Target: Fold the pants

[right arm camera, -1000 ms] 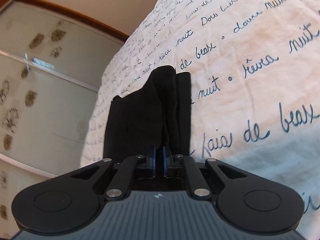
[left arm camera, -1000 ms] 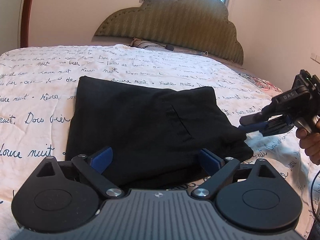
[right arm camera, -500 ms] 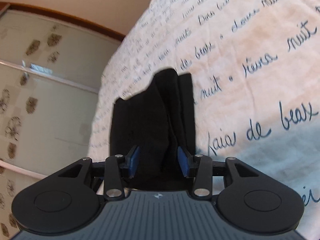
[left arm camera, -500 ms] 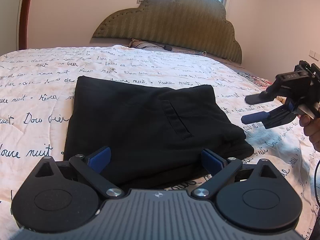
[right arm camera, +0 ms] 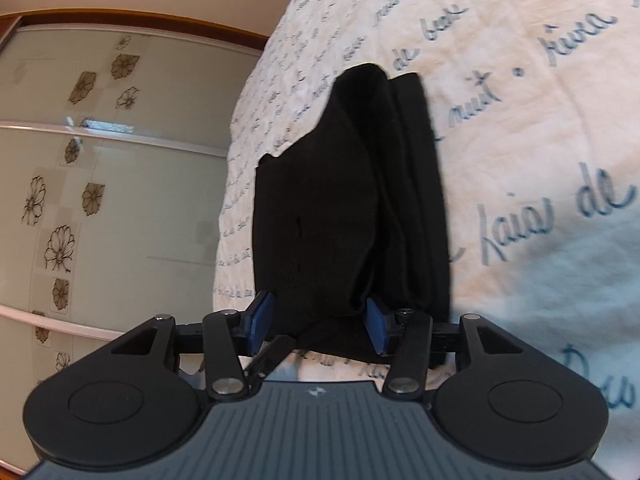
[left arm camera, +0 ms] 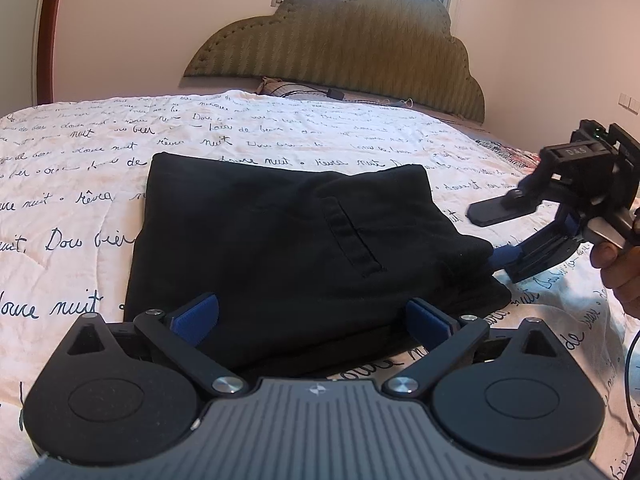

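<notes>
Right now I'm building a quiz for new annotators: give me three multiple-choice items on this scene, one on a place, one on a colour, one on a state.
1. Where do the pants lie?
A. on the bedspread
B. on the floor
C. over the headboard

2. What colour are the pants?
A. white
B. black
C. red

3. How is the left tool?
A. shut on the pants
B. shut on nothing
C. open

Answers:
1 A: printed bedspread shows all around them.
2 B: the cloth is black in both views.
3 C: its blue pads stand far apart, pressing on nothing.
</notes>
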### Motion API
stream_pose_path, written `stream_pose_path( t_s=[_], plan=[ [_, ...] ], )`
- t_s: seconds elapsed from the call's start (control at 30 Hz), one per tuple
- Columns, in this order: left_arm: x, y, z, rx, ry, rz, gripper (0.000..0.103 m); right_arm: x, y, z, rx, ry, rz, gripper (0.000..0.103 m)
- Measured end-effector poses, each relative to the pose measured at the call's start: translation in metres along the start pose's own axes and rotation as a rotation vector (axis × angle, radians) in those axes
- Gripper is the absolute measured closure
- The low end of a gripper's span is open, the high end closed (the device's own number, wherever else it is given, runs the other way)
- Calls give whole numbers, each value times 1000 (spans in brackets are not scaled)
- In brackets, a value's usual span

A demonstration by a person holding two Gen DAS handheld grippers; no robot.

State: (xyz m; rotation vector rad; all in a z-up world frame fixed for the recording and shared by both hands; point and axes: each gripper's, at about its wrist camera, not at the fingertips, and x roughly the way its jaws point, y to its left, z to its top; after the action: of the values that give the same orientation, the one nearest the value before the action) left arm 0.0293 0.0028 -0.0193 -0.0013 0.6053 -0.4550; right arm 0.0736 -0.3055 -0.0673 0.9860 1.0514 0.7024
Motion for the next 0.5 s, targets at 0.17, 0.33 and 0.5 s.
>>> stream_pose_path(
  t_s=[0.17,0.33,0.5],
  plan=[
    [-1,1,1,-5,3,1,1,17,3,-6,-88,-55,-59,91],
    [-8,4,15,-58,5,-42,2,1,12,-9,-148,-88,-77,95],
    [10,5,9,-19,80,-55,0,1,-5,-7,-123,-52,-137,96]
  ],
)
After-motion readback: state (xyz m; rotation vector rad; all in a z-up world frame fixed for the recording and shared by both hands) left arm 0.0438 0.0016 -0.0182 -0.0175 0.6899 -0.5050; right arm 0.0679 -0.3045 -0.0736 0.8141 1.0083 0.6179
